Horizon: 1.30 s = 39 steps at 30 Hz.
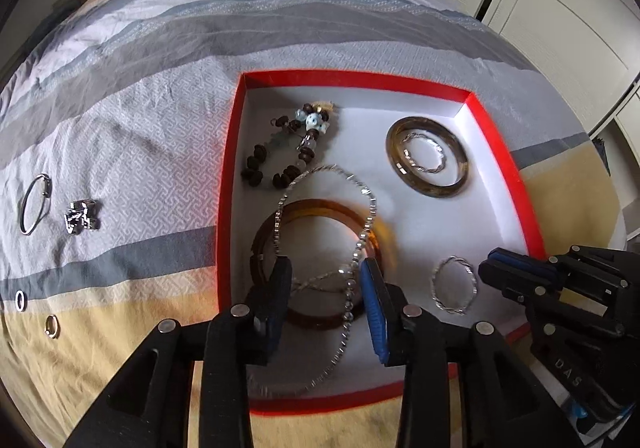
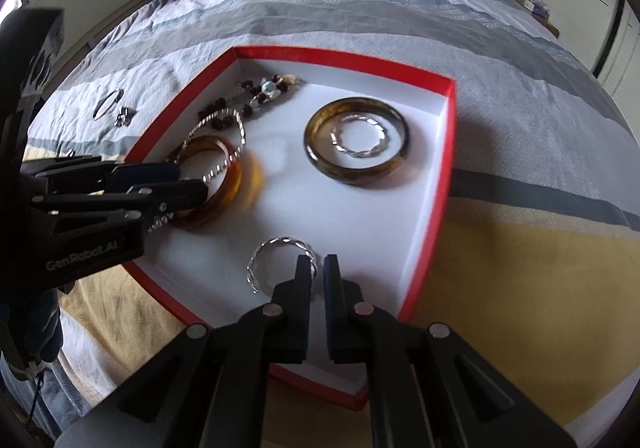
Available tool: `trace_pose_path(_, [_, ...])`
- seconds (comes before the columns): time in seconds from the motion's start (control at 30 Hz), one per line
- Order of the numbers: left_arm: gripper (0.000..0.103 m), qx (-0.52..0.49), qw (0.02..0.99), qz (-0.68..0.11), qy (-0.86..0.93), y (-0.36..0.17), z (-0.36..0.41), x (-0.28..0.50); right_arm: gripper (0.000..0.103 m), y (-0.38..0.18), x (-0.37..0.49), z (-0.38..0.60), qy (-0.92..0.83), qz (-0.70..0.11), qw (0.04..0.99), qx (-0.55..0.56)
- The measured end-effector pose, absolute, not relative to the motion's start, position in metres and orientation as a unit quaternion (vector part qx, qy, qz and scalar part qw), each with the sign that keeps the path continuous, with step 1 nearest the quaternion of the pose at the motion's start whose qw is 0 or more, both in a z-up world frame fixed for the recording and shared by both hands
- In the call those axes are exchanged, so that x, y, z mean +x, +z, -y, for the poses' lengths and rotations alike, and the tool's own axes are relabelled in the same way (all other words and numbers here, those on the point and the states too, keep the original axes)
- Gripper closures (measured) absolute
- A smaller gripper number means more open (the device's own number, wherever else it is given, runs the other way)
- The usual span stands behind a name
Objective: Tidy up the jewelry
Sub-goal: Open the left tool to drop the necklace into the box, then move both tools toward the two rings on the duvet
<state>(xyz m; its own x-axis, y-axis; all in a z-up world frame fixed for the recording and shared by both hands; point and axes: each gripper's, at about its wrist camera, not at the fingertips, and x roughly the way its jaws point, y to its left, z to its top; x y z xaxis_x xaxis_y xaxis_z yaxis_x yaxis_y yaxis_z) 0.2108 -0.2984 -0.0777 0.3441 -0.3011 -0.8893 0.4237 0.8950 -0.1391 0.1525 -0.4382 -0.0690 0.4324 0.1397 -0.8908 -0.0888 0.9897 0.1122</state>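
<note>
Jaws of our left gripper stand parted astride the beaded silver bangle, not pressing it; it leans over the amber bangle inside the red box. We judge this a release: let the bangle settle, then lift straight up so no pad snags it. Our right gripper has its jaws nearly shut beside the twisted ring; whether they pinch it we cannot tell. More pieces wait on the bed
</note>
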Motion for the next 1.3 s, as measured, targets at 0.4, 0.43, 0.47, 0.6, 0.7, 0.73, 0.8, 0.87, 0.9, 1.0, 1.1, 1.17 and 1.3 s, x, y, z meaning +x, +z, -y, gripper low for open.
trace_pose_path(0.4, [0.06,0.058,0.851,-0.462,-0.243,0.007,0.287,0.169,0.093,0.002,0.113,0.451,0.035,-0.475,0.879,0.038])
trace_pose_path(0.43, [0.06,0.056,0.855,-0.455,-0.241,0.014,0.284,0.166,0.093,0.008,0.109,0.452,0.032,-0.47,0.881,0.04])
trace_pose_path(0.47, [0.06,0.055,0.859,-0.449,-0.239,0.021,0.281,0.163,0.093,0.017,0.104,0.454,0.028,-0.462,0.886,0.042])
trace_pose_path(0.6, [0.06,0.058,0.875,-0.424,-0.227,0.052,0.26,0.148,0.092,0.047,0.089,0.457,0.016,-0.436,0.898,0.052])
trace_pose_path(0.7, [0.06,0.055,0.886,-0.404,-0.22,0.074,0.245,0.137,0.092,0.07,0.078,0.456,0.01,-0.416,0.907,0.058])
trace_pose_path(0.73, [0.059,0.054,0.89,-0.397,-0.218,0.081,0.24,0.133,0.092,0.079,0.074,0.453,0.009,-0.409,0.911,0.057])
trace_pose_path(0.8, [0.057,0.053,0.896,-0.385,-0.215,0.093,0.231,0.126,0.092,0.092,0.067,0.447,0.009,-0.398,0.916,0.053])
trace_pose_path(0.87, [0.054,0.053,0.903,-0.37,-0.212,0.108,0.222,0.117,0.092,0.108,0.059,0.439,0.009,-0.386,0.921,0.045])
trace_pose_path(0.9, [0.052,0.052,0.906,-0.363,-0.211,0.115,0.217,0.113,0.092,0.114,0.056,0.436,0.01,-0.381,0.923,0.042])
trace_pose_path(1.0, [0.048,0.05,0.916,-0.341,-0.205,0.136,0.201,0.1,0.09,0.135,0.045,0.423,0.012,-0.363,0.931,0.031])
trace_pose_path(1.1, [0.047,0.046,0.925,-0.32,-0.198,0.157,0.184,0.085,0.079,0.159,0.031,0.411,0.015,-0.342,0.939,0.023])
trace_pose_path(1.17, [0.047,0.044,0.931,-0.306,-0.193,0.17,0.17,0.076,0.078,0.171,0.025,0.404,0.017,-0.331,0.943,0.018])
trace_pose_path(1.3, [0.046,0.043,0.942,-0.284,-0.175,0.195,0.141,0.058,0.078,0.201,0.008,0.384,0.026,-0.304,0.952,0.008])
